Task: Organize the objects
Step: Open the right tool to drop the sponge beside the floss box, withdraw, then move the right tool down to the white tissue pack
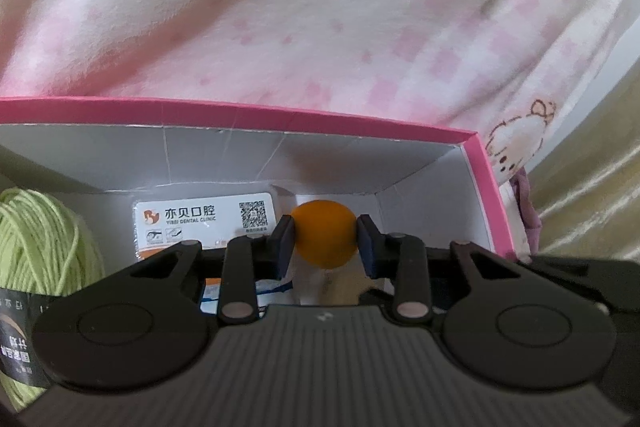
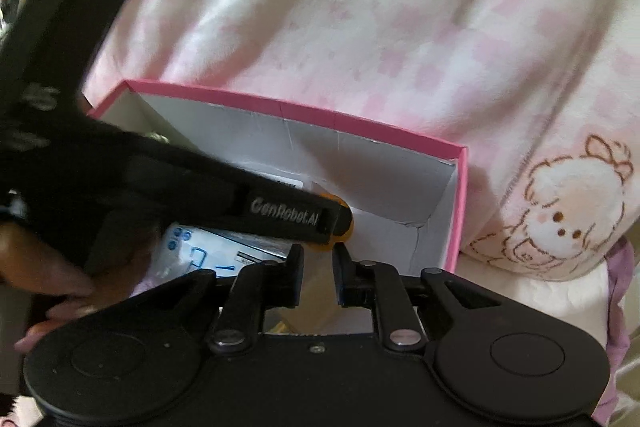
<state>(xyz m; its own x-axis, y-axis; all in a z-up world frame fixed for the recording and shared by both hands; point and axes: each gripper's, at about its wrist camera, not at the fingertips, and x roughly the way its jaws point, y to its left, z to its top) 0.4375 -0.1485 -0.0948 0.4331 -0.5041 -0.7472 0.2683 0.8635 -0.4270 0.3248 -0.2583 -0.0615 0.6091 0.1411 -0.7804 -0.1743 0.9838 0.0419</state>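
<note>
Left wrist view: left gripper (image 1: 325, 241) is clamping an orange ball (image 1: 324, 233) between its pads, holding it inside the pink box (image 1: 486, 183), probably to set it down there. Green yarn (image 1: 44, 247) is sitting at the box's left end, a dental card (image 1: 204, 221) beside the ball.

Right wrist view: right gripper (image 2: 318, 275) is hovering at the box's near edge, jaws drawn close with nothing gripped; ball just beyond.

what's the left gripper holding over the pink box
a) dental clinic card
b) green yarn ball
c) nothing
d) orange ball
d: in the left wrist view the left gripper has its pads pressed on both sides of the orange ball, above the inside of the pink box; the green yarn sits apart at the left.
</note>
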